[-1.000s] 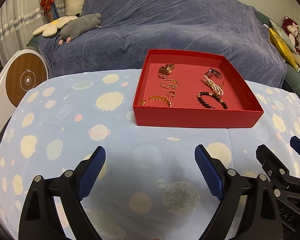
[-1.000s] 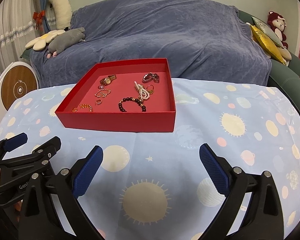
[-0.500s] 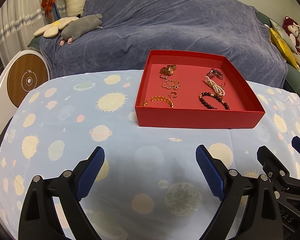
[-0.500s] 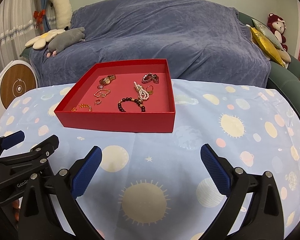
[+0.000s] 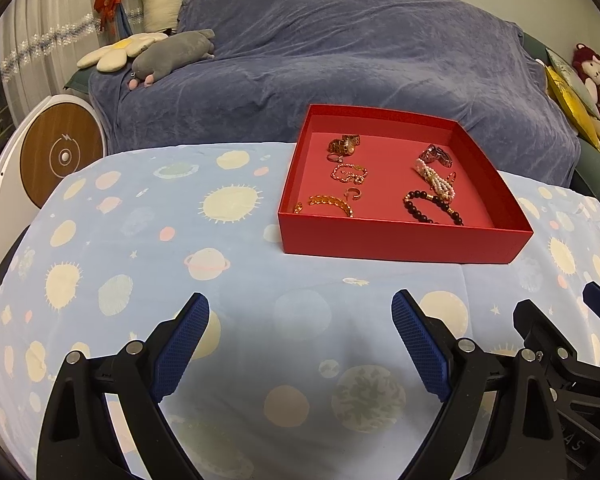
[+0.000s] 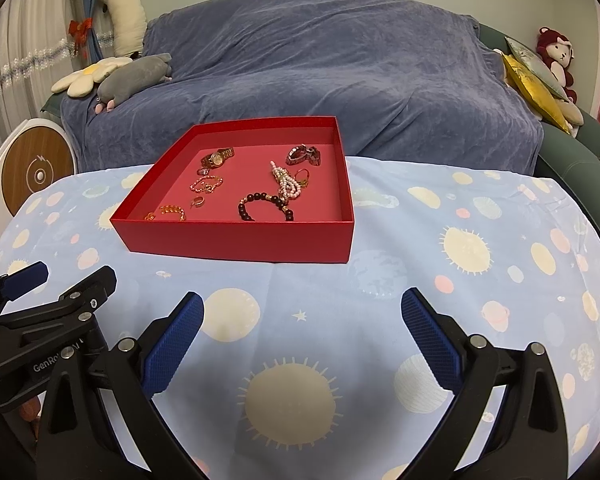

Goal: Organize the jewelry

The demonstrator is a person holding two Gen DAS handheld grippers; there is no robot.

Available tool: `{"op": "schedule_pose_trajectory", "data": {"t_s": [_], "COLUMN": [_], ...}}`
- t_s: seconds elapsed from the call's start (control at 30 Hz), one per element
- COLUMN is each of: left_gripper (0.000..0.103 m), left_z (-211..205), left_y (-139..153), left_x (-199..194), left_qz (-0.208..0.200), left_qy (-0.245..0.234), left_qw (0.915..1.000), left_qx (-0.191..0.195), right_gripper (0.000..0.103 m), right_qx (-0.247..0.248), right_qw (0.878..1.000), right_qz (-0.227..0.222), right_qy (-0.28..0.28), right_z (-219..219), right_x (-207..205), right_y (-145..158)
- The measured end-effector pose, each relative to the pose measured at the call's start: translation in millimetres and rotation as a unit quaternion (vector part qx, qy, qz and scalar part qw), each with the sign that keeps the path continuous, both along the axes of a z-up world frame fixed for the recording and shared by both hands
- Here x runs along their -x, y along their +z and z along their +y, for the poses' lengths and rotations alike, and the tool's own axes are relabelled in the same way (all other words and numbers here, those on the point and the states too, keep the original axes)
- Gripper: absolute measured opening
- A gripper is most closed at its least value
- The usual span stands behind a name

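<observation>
Red tray (image 5: 396, 240) on the planet-print cloth (image 5: 236, 280) of the bench, toward the far side, sofa (image 5: 340, 60) behind. Inside, all loose on the flat red floor: gold watch (image 6: 217, 157) at far left, dark watch (image 6: 303, 155) at far right, thin gold chain (image 6: 206, 183) and small gold ring (image 6: 198, 201) in the middle left, amber link bracelet (image 6: 172, 211) at near left, dark bead bracelet (image 6: 260, 204) at near right, pearl strand (image 6: 286, 184) lying across its far end, touching it, another ring (image 6: 302, 176) just beside.

Left gripper (image 5: 300, 334) low over the cloth, well short of the tray, fingers (image 5: 182, 344) spread wide, nothing between. Right gripper (image 6: 302, 330) the same: fingers (image 6: 174, 344) wide apart and empty, just right of the left tool.

Likely handling: everything light, small, easily flicked. Chain and pearl strand limp, prone to slump, snag and drag a neighbour along; best pinched at a bunched part and lifted straight up. Bead bracelet probably elastic, holding its loop; best taken across the near arc, away from the pearls. Watches stiffer and heavier; firm hold across the band beside the case, not on the slick face. Rings smooth and low; risk of skating on the tray floor, so fingers down on either side of the hoop.
</observation>
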State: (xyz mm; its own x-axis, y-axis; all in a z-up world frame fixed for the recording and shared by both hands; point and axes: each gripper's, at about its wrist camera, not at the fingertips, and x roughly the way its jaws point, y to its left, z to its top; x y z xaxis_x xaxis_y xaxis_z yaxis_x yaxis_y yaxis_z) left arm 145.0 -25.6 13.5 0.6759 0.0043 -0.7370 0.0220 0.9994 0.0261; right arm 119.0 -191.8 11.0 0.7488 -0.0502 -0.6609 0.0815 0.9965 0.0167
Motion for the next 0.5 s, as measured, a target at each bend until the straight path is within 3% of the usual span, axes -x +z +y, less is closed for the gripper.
{"op": "schedule_pose_trajectory", "data": {"t_s": [0.5], "left_gripper": [0.09], "left_z": [-2.5], "left_y": [2.3], "left_x": [0.4], "left_qz": [-0.007], "left_qy": [-0.004], "left_qw": [1.0], "left_qx": [-0.005], "right_gripper": [0.097], "right_qx": [0.0], "right_qw": [1.0], "right_qz": [0.0], "right_qy": [-0.001], "right_z": [1.4], "right_x": [0.7], "right_y": [-0.4]}}
